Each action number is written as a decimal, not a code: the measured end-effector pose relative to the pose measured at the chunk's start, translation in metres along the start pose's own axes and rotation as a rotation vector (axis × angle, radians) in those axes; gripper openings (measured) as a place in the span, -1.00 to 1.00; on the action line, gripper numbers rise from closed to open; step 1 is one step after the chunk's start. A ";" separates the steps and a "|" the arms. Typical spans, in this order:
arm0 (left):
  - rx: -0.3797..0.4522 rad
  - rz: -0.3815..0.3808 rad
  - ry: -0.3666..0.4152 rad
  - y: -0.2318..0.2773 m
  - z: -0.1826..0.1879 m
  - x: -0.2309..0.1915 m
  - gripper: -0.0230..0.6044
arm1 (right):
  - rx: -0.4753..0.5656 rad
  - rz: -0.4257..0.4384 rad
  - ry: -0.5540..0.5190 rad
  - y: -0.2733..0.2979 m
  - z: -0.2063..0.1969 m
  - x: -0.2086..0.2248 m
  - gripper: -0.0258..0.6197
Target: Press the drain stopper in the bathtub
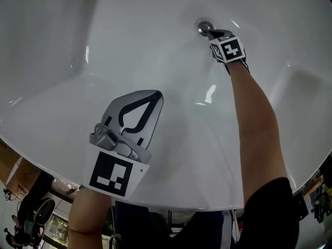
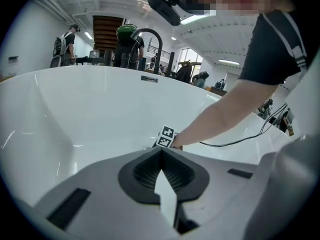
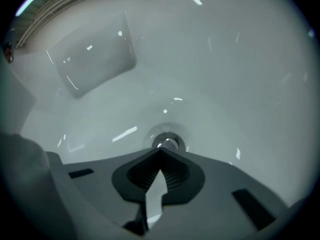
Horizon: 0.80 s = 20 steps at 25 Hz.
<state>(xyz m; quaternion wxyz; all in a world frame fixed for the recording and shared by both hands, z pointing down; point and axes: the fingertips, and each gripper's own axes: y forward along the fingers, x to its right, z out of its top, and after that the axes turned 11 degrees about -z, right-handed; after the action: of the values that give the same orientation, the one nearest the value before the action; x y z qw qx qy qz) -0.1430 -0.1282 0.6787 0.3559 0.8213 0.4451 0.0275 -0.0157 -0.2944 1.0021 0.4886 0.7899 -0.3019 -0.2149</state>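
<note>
The round chrome drain stopper (image 1: pixel 204 27) sits in the floor of the white bathtub (image 1: pixel 129 45). My right gripper (image 1: pixel 210 33) is shut, with its closed tips at the stopper's near edge. In the right gripper view the stopper (image 3: pixel 166 141) lies just past the joined tips of the right gripper (image 3: pixel 160 150); I cannot tell if they touch it. My left gripper (image 1: pixel 155 94) is shut and empty, held above the tub's near slope. Seen along the left gripper (image 2: pixel 161 149), the marker cube of the right gripper (image 2: pixel 166 137) shows down in the tub.
The tub's near rim (image 1: pixel 171 204) runs along the bottom of the head view. A moulded recess (image 3: pixel 92 59) is set into the tub wall. A black tap spout (image 2: pixel 150 34) rises behind the far rim, with people (image 2: pixel 67 41) standing in the room beyond.
</note>
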 end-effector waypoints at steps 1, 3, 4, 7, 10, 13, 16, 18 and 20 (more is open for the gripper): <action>-0.008 -0.004 -0.007 0.003 -0.002 0.000 -0.90 | -0.007 -0.007 -0.011 0.006 -0.002 0.001 -0.89; -0.020 -0.015 -0.022 0.009 -0.005 -0.001 -0.90 | -0.011 -0.017 -0.025 0.014 -0.004 0.003 -0.89; -0.027 -0.024 -0.031 0.012 -0.007 0.000 -0.90 | -0.014 -0.021 -0.038 0.017 -0.005 0.003 -0.89; -0.053 -0.049 -0.039 0.015 -0.013 0.001 -0.90 | -0.021 -0.032 -0.066 0.028 -0.005 0.002 -0.89; -0.073 -0.052 -0.030 0.015 -0.014 0.003 -0.90 | -0.010 -0.022 -0.043 0.036 0.000 0.000 -0.89; -0.078 -0.059 -0.037 0.017 -0.015 0.005 -0.90 | -0.007 -0.004 -0.035 0.037 0.002 0.000 -0.88; -0.080 -0.063 -0.034 0.017 -0.015 0.006 -0.90 | -0.016 -0.001 -0.042 0.036 0.002 0.000 -0.88; -0.078 -0.061 -0.035 0.017 -0.016 0.005 -0.90 | -0.039 -0.002 -0.056 0.037 0.002 -0.001 -0.88; -0.079 -0.057 -0.038 0.018 -0.017 0.005 -0.90 | -0.066 0.001 -0.065 0.037 0.001 0.000 -0.89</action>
<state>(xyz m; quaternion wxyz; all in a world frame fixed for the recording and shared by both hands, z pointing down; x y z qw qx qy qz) -0.1335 -0.1216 0.7008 0.3970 0.7940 0.4601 0.0191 -0.0264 -0.3080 1.0351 0.5045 0.7658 -0.3106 -0.2502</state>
